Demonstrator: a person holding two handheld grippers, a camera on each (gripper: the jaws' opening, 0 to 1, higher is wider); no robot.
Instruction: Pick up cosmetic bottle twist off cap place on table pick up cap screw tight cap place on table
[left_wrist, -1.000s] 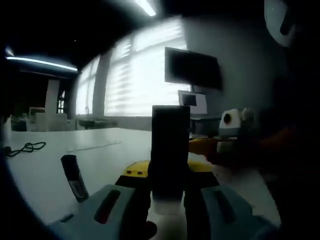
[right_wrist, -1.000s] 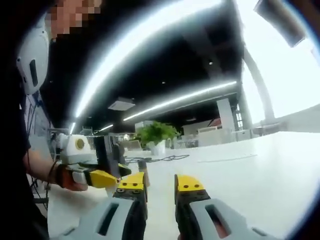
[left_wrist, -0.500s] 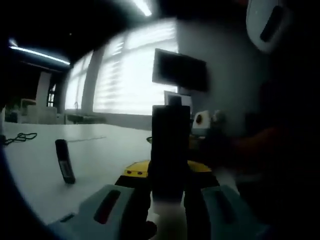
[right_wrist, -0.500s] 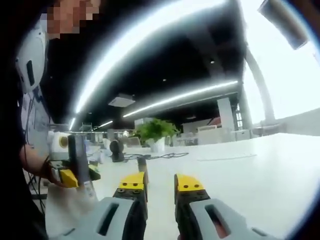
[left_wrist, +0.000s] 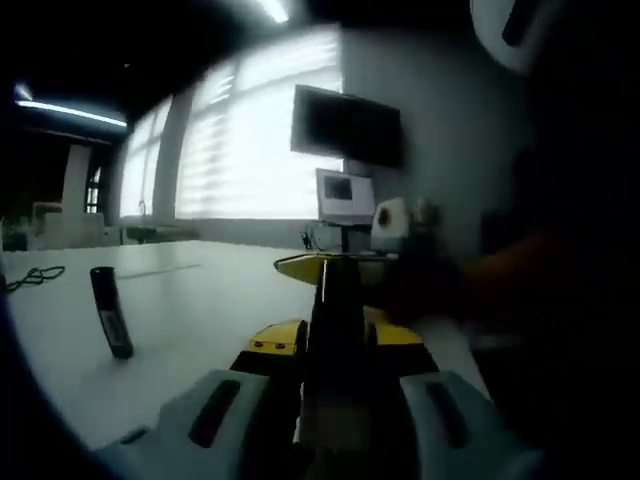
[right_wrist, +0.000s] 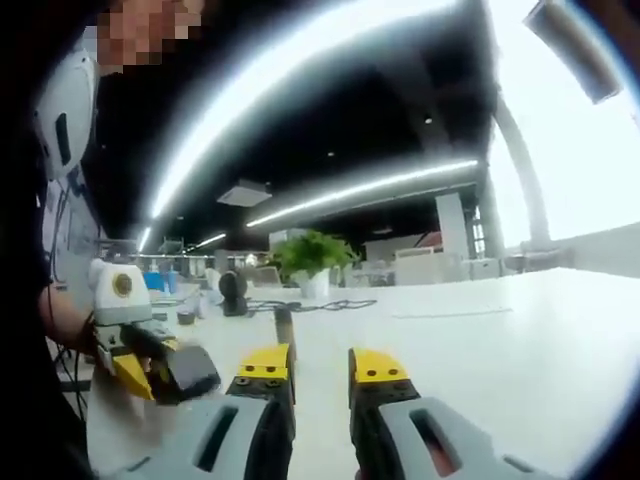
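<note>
While the white tabletop stretches off pale and bare, a small dark cap-like piece stands alone on it at far left, well apart from everything else. Moving right, the left hand-held gripper is clamped on the dark cosmetic bottle, which fills the gap between its yellow-tipped jaws. In the right gripper view that same bottle shows tilted over at the left edge. Further right, the right hand-held gripper holds nothing, its jaws a narrow gap apart (hardly wide enough for a cap, I'd guess). My worry is the tilt: a leaning bottle could slip or spill once the cap is off. Room is generous ahead and to the right; the cable and potted plant sit far back.
</note>
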